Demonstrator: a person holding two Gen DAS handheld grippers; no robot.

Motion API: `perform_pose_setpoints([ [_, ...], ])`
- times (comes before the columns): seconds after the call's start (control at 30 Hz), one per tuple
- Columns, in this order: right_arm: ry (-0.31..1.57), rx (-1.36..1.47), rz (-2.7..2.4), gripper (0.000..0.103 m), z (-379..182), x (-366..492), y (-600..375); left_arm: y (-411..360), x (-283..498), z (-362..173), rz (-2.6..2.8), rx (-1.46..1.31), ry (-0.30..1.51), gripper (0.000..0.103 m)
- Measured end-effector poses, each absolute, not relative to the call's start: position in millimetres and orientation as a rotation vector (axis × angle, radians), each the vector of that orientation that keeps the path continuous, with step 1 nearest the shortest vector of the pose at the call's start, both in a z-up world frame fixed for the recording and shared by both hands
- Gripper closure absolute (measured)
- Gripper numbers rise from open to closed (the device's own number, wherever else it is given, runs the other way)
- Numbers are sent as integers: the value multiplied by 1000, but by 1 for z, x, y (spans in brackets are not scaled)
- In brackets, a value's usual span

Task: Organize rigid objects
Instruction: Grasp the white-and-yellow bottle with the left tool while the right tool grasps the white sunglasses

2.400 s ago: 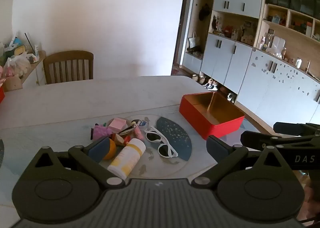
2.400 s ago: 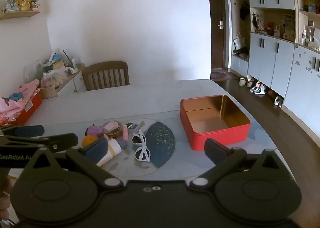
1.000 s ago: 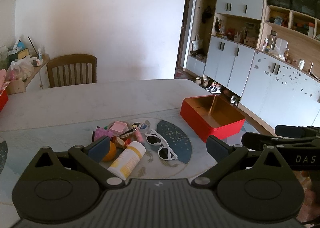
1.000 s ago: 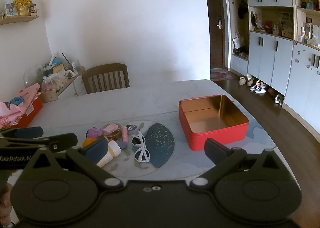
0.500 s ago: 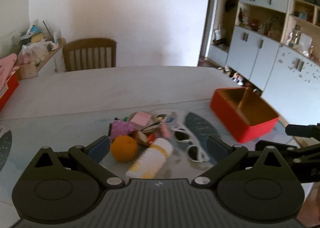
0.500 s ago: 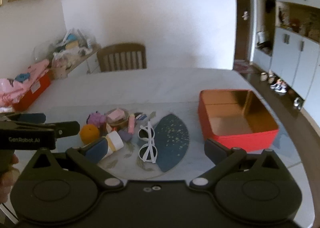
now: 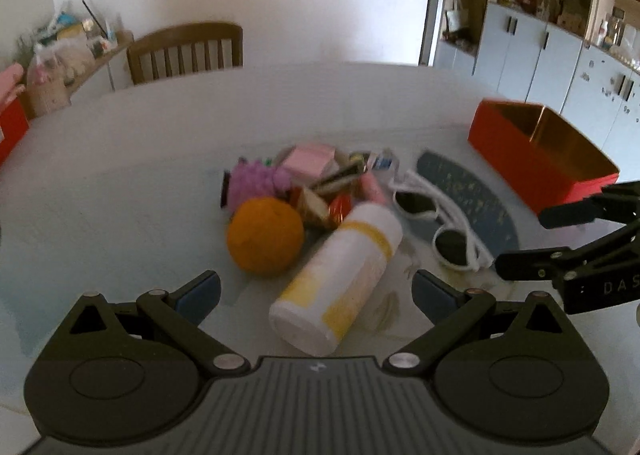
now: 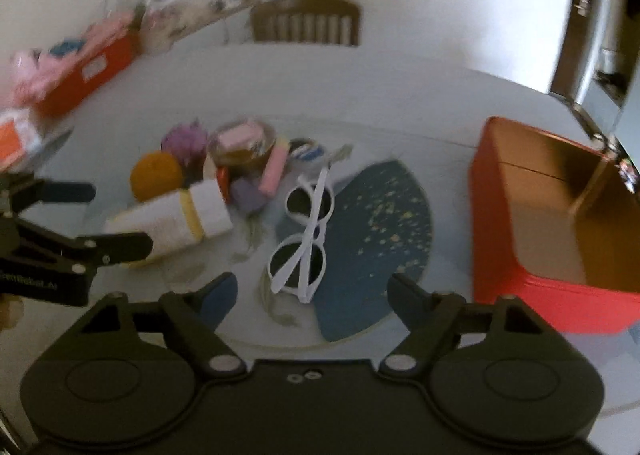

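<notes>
Table [image 7: 320,103]: carries all items.
Tin [image 8: 556,215]: red, open-topped, at my right.
Bottle [image 7: 340,279]: lying between my left gripper's [image 7: 316,289] spread fingers, unpinched.
Sunglasses [image 8: 306,231]: folded, ahead of my right gripper [image 8: 312,295], fingers spread, holding nothing.

Dim daylight, motion blur, fisheye-warped edges

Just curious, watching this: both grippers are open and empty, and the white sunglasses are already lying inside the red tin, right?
Not quite. The white sunglasses lie on the table beside the red tin, not inside it, as the right wrist view shows. Both grippers are open and empty.
</notes>
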State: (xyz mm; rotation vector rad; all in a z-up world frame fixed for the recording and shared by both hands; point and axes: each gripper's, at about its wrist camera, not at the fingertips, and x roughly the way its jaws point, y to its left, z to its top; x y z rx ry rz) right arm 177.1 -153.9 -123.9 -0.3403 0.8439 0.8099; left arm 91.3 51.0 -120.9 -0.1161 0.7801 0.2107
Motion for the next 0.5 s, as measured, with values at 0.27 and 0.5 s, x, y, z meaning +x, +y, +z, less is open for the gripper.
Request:
perform_pose_setpoints([
  [0.27, 843, -408, 892, 36, -139, 195, -134, 53, 110, -146, 181, -113, 845, 14],
  [0.5, 816, -443, 931, 41, -147, 208, -123, 53, 123, -152, 164, -98, 869, 24],
])
